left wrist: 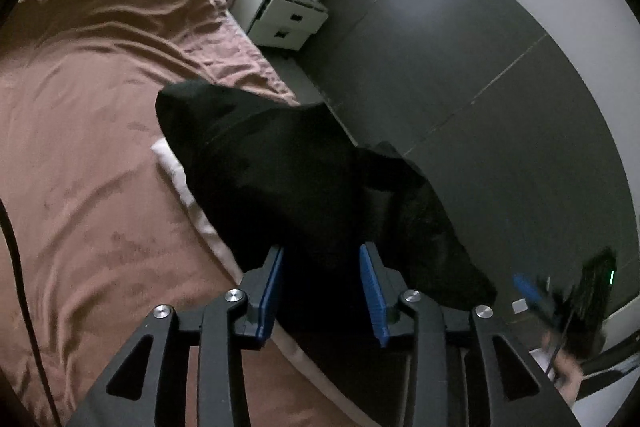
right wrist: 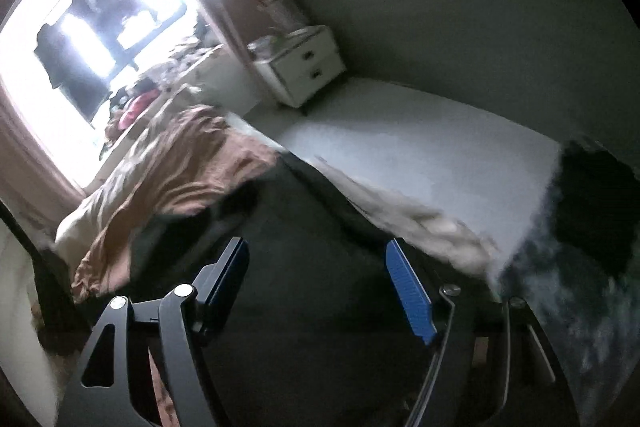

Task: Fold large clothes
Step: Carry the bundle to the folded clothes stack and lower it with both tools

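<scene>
Left wrist view, black garment (left wrist: 288, 167) overhanging bed edge (left wrist: 256, 47), both claws parted, gripping nothing.

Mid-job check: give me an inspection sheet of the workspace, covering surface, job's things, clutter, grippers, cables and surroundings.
Surface: bed with a wrinkled brown sheet; pale bedding bunched at the far end.
Job's things: black garment lies at the bed's edge, part of it hanging over the side; a white cloth shows from under it.
Clutter: small items on top of the white nightstand, too small to tell apart.
Grippers: left gripper open over the garment, pads not pressing on it; right gripper open wide above dark fabric, view blurred.
Cables: one dark cable along the left edge of the left wrist view.
Surroundings: dark floor, bright window.
</scene>
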